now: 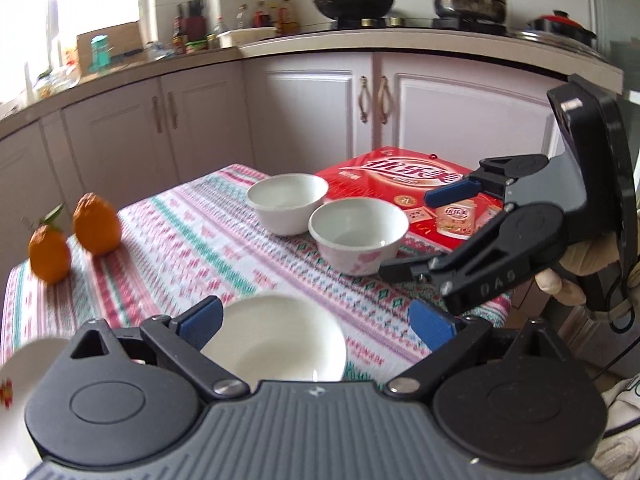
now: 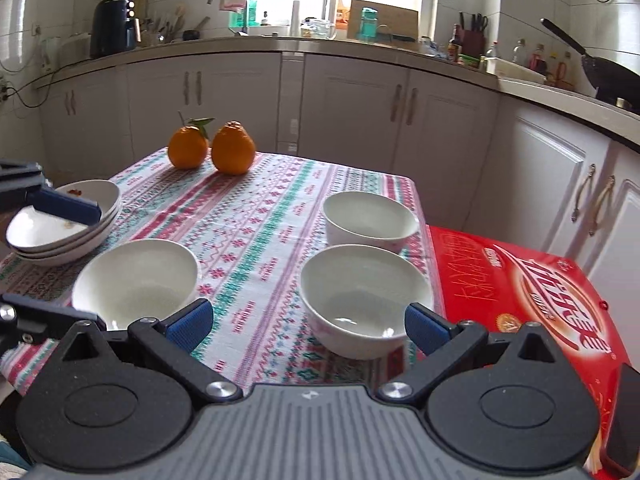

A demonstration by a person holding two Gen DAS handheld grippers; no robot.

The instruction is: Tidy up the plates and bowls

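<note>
White porcelain is spread over the patterned tablecloth (image 2: 256, 216): three bowls stand apart, and a stack of shallow plates (image 2: 68, 236) sits at the left edge of the table.

The left gripper (image 1: 316, 320) has its jaws spread wide with nothing pressed between the blue pads. The near left bowl (image 1: 280, 340) lies directly under and between them, but the pads do not touch it.

The right gripper (image 2: 308, 320) is also released, and its jaws are empty. The near right bowl (image 2: 364, 296) stands just ahead of it, a little toward the right pad, and the far bowl (image 2: 370, 220) is directly behind that one, near the red carton (image 2: 520, 292). Two oranges (image 2: 212, 148) are at the far side, well apart from the dishes.

I judge that the plates are already gathered, so the bowls remain to be nested. Bowls are round, so they have no long axis, and only the rim matters for the grip. The right hand is nearer to the two right bowls, and the left hand is nearer to the left one.
</note>
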